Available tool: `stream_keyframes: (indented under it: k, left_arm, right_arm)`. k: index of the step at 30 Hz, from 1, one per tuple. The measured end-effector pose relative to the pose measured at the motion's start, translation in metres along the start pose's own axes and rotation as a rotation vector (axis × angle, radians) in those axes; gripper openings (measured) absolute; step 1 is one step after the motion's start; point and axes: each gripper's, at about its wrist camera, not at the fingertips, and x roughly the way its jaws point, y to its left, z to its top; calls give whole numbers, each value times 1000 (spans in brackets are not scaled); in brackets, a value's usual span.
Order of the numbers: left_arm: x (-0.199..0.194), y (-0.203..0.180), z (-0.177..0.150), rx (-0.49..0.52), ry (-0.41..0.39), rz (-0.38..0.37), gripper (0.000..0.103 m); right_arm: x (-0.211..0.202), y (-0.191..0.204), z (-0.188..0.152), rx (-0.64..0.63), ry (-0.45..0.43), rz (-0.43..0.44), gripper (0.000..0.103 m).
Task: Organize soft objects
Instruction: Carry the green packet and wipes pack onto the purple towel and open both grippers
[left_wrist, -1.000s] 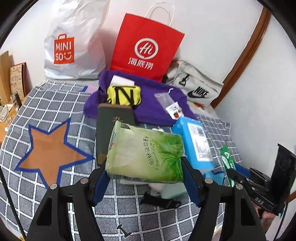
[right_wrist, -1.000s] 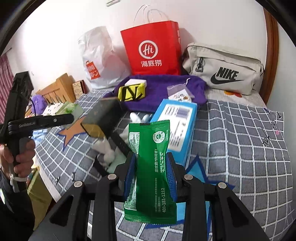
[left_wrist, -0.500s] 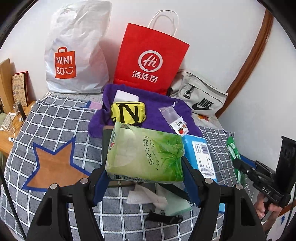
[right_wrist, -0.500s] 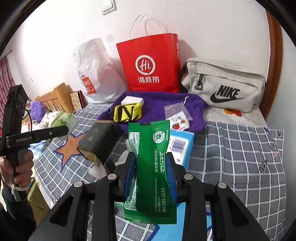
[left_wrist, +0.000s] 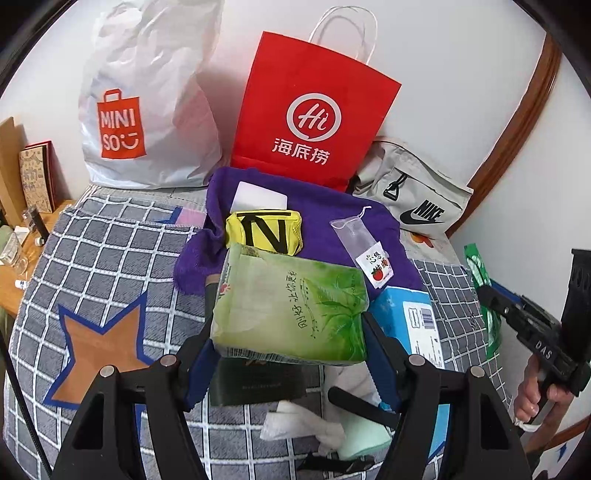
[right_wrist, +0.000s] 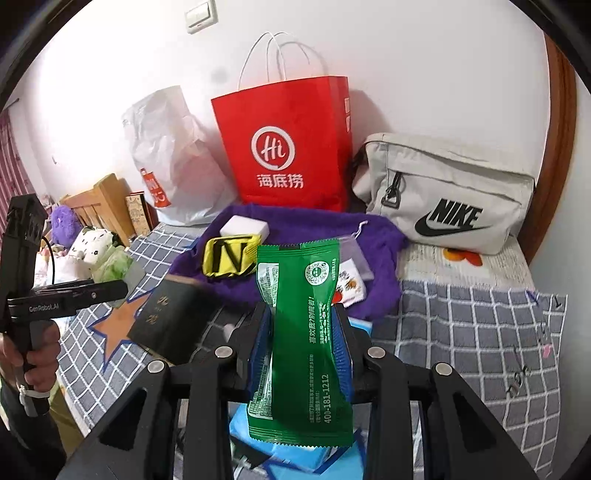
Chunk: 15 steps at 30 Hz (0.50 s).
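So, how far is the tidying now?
Done: a yellow pouch and a small clear bag lie on the purple towel. In hand: left gripper holds the tissue pack, right gripper the green packet. Left: blue pack, white cloth.

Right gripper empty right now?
No, the right gripper is clamped on a green sachet standing upright between its blue pads.

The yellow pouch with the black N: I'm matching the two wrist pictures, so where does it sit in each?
Left wrist: yellow pouch at centre, on the purple cloth, just above the held green tissue pack.
Right wrist: yellow pouch left of centre, beside the held green sachet.
Shared landmark: red paper bag behind it.
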Motion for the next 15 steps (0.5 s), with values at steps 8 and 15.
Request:
stream_keyframes:
  k: [8, 15]
  left_arm:
    - [31, -11, 21, 30, 39, -25, 70]
    - [55, -19, 37, 75, 56, -7, 70]
  right_arm:
    - [28, -24, 25, 20, 7, -3, 33]
    - [54, -37, 51, -4, 2, 5, 33]
